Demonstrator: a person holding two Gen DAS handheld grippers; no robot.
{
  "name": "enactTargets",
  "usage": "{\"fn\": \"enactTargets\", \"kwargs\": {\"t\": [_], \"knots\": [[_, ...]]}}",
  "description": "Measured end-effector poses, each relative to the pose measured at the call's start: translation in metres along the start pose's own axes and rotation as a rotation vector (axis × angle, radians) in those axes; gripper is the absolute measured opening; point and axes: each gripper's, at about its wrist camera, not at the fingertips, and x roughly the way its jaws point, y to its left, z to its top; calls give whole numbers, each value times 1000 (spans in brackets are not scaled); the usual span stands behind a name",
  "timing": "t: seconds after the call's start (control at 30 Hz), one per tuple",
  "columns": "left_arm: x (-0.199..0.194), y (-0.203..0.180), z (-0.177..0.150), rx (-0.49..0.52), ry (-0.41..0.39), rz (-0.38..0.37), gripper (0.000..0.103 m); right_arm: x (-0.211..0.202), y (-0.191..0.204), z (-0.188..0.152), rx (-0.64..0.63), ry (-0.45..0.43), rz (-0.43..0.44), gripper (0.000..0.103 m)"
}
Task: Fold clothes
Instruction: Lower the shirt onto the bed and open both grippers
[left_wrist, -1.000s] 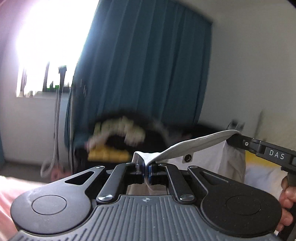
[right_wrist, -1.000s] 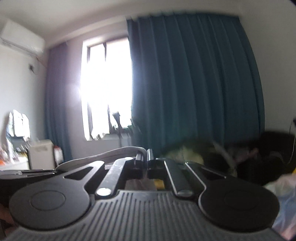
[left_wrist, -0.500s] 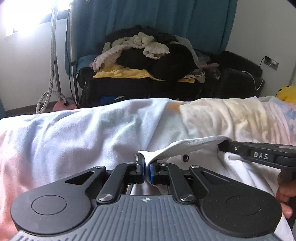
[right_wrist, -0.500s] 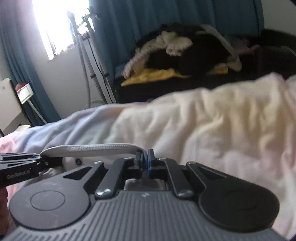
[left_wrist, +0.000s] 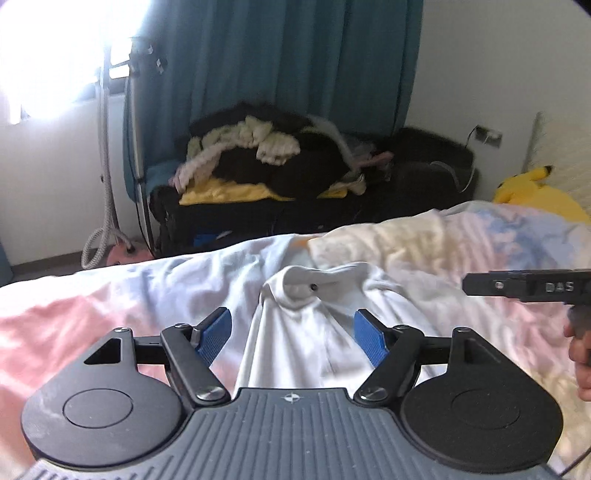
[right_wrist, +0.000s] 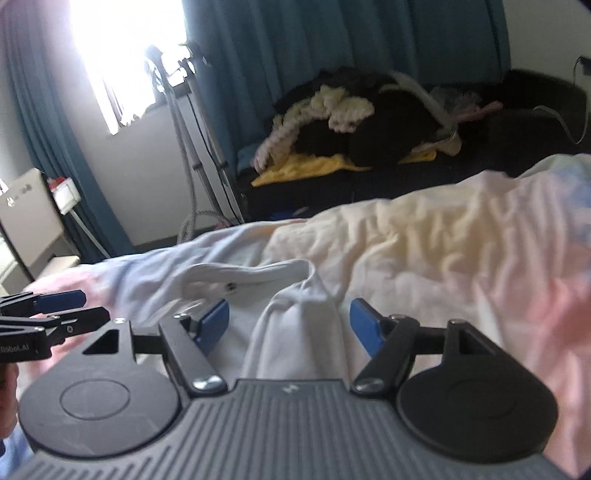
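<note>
1. Left wrist view: the left gripper (left_wrist: 291, 334) has its two blue pads (left_wrist: 213, 334) far apart, and its jaws are opening.
2. A white shirt (left_wrist: 306, 343) lies on the bed (left_wrist: 110, 295). It runs up between the pads, but the pads do not press on it.
3. The shirt's collar (left_wrist: 314, 280) sits just past the pads, with a small dark button on it.
4. At the right edge of this view is the black tip of the right gripper (left_wrist: 517, 286), with a hand (left_wrist: 581, 354) under it.
5. Right wrist view: the right gripper (right_wrist: 290, 326) is spread wide too, and its jaws are opening. A bunched fold of the same shirt (right_wrist: 295, 332) lies between its pads, loose.
6. At the left edge of this view the left gripper (right_wrist: 55, 310) pokes in, with a gap between its fingers.
7. The bed cover is pink, pale blue and cream, and it is wrinkled.
8. Behind the bed is a pile of clothes (left_wrist: 266, 162) on something black, in front of a blue curtain (left_wrist: 280, 62).
9. A yellow plush toy (left_wrist: 535, 188) sits at the far right of the bed.
</note>
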Motion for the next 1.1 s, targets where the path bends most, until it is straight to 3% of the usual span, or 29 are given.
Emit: {"fn": "enactTargets", "kwargs": {"t": [0.23, 0.33, 0.43, 0.6, 0.8, 0.87, 0.9, 0.97, 1.0, 1.1], "knots": [[-102, -37, -64, -39, -6, -48, 74, -150, 47, -73, 9, -79, 51, 73], [-130, -55, -90, -73, -21, -58, 74, -205, 69, -108, 25, -107, 75, 73], [-149, -76, -112, -29, -41, -40, 74, -246, 88, -137, 5, -142, 82, 73], [-152, -105, -140, 38, -35, -38, 74, -282, 88, -178, 50, -209, 93, 73], [-121, -125, -155, 134, 34, 8, 71, -275, 70, -192, 97, -179, 70, 73], [-109, -128, -156, 145, 64, 13, 65, -269, 67, -192, 106, -176, 72, 73], [-103, -128, -157, 151, 77, 18, 57, -266, 65, -192, 116, -174, 79, 73], [-91, -126, -155, 150, 107, 29, 30, -259, 61, -193, 142, -164, 98, 73], [-91, -120, -151, 116, 108, 13, 8, -256, 59, -193, 151, -157, 101, 73], [-95, -99, -134, 10, 103, -33, 4, -248, 54, -195, 167, -137, 110, 73]]}}
